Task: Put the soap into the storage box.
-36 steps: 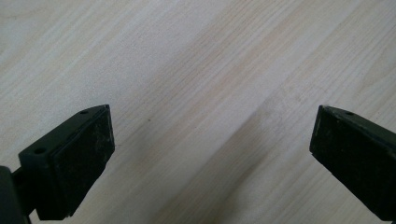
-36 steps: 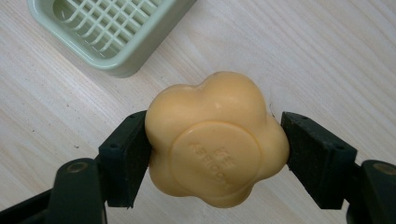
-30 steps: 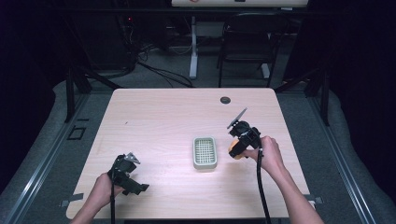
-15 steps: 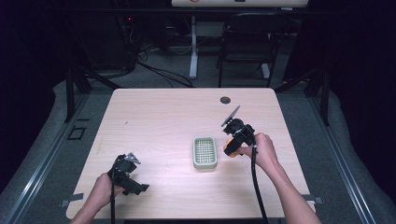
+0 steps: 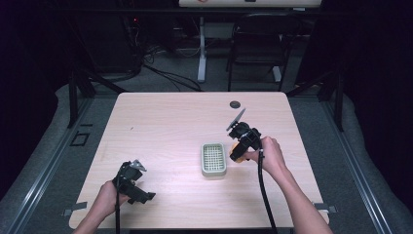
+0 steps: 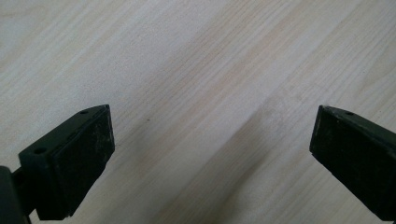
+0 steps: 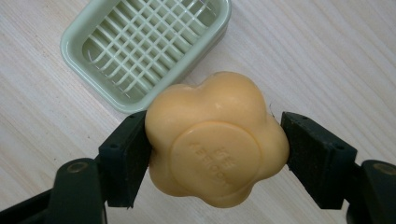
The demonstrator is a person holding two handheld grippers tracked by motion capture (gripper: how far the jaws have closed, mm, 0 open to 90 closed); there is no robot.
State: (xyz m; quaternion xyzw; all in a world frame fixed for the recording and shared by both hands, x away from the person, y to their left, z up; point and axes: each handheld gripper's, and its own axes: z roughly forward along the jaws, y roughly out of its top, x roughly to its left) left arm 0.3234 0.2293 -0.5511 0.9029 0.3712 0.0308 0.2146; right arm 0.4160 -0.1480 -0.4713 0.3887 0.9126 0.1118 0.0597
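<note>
Moved leftward over the past second, the right tongs now hang just beside the right edge of the pale green soap dish, having started farther out toward the table's right side. Their two black jaws pinch a yellow-orange, flower-shaped bar of soap, one jaw pressed to each side of it; raised lettering on the soap's round face is too blurred to read. Seen from the right gripper view, the soap dish lies beyond the soap on the table, its slatted grid bare, and the soap overlaps the dish's near corner in that view; whether the two touch cannot be told. A person's right hand grips the tool, its cable trailing back toward the table's near edge. At the near left corner of the light wooden table, the left tongs have stayed where they were, held low in the person's left hand. Their jaws stand spread wide with bare wood grain between them. A small dark round grommet sits near the table's far edge.
</note>
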